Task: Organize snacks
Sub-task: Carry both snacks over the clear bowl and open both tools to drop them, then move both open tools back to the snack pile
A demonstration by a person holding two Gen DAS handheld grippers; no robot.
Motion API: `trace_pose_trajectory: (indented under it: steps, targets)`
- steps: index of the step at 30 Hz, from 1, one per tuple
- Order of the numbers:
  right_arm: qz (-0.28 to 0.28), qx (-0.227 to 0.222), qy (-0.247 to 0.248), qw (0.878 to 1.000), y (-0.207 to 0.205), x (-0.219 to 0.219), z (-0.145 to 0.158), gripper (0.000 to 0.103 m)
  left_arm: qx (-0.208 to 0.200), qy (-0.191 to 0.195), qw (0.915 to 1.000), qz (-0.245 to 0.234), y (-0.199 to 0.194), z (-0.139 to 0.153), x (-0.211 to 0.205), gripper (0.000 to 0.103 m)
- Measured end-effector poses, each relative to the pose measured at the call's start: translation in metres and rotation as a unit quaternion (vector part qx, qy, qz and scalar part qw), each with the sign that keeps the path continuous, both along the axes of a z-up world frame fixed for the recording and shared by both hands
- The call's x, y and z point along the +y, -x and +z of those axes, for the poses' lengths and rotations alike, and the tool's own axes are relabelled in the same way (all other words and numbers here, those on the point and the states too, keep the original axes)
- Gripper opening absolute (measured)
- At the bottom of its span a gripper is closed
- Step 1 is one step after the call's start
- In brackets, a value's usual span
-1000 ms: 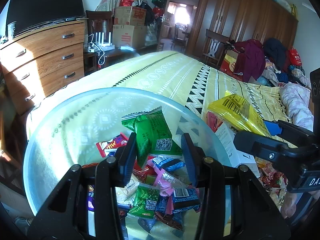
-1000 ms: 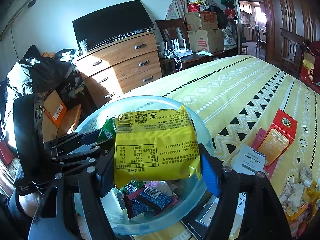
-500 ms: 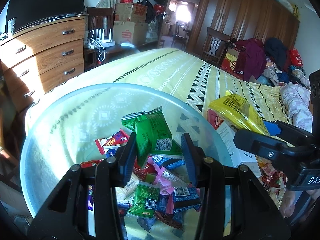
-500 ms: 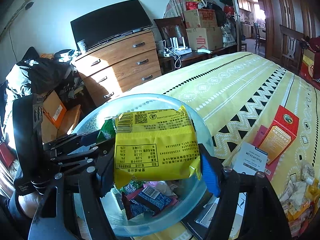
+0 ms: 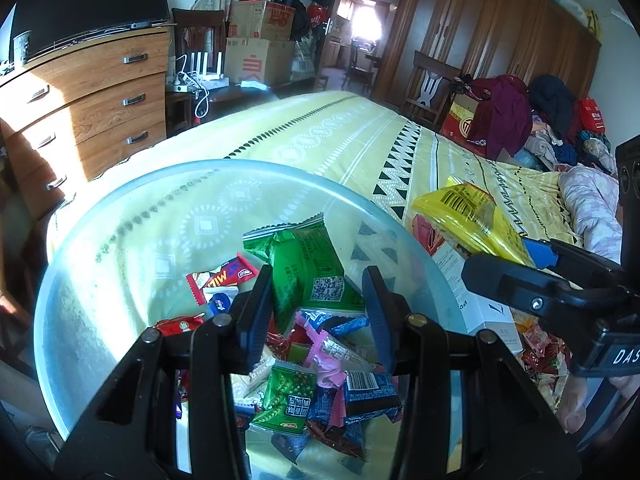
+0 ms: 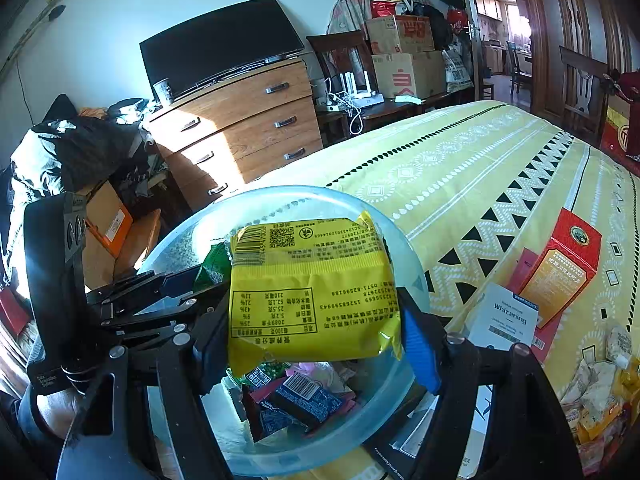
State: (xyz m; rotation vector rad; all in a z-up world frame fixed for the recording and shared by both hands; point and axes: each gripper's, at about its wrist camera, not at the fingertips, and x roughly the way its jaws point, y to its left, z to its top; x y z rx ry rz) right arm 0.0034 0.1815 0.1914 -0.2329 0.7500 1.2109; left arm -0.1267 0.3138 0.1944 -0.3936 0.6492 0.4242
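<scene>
two grippers work over a bed [image 6: 472, 168] spread with a yellow patterned cover, a wooden dresser [image 6: 240, 120] with a dark screen on top standing beyond its edge. largest of the task's things is the clear round bowl [image 5: 100, 280], resting at the near corner of the bed and partly filled with a heap of small wrapped snacks [image 5: 320, 380] in green, blue, pink and red. next in size is the yellow packet [image 6: 312, 292], a flat oblong held above the bowl's rim with its long axis running across the right wrist view, its printed back facing the camera and its barcode end toward the upper left. the right gripper [image 6: 316, 344] is clamped on this packet, one pad at each short end. just right of the bowl lie a red box [image 6: 560, 272] and a white box [image 6: 504, 316], and near them a loose pile of more wrapped snacks [image 6: 596, 392]. smaller is the green packet [image 5: 308, 276], which stands up out of the heap in the bowl, tilted, its crimped end uppermost. the left gripper [image 5: 316, 308] reaches into the bowl with its jaws on either side of this green packet; whether the pads press on it i cannot tell.
</scene>
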Motion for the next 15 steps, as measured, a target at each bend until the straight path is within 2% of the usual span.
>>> trace_pose_trajectory:
  steps: [10,13,15]
  targets:
    - [0.004,0.002,0.004,1.000,0.0003,0.0054,-0.0020,0.078,0.006,-0.004,0.9999,0.014,0.0006,-0.0022,0.0016,0.047]
    - [0.002,0.000,0.014,1.000,-0.0008,0.0094,-0.0039,0.082,0.008,-0.004,0.9994,0.032,0.0026,-0.0037,0.0051,0.068]
    - [-0.005,0.000,0.006,1.000,-0.0024,0.0053,-0.0013,0.082,0.001,-0.010,0.9991,0.040,0.0057,-0.0029,0.0062,0.073]
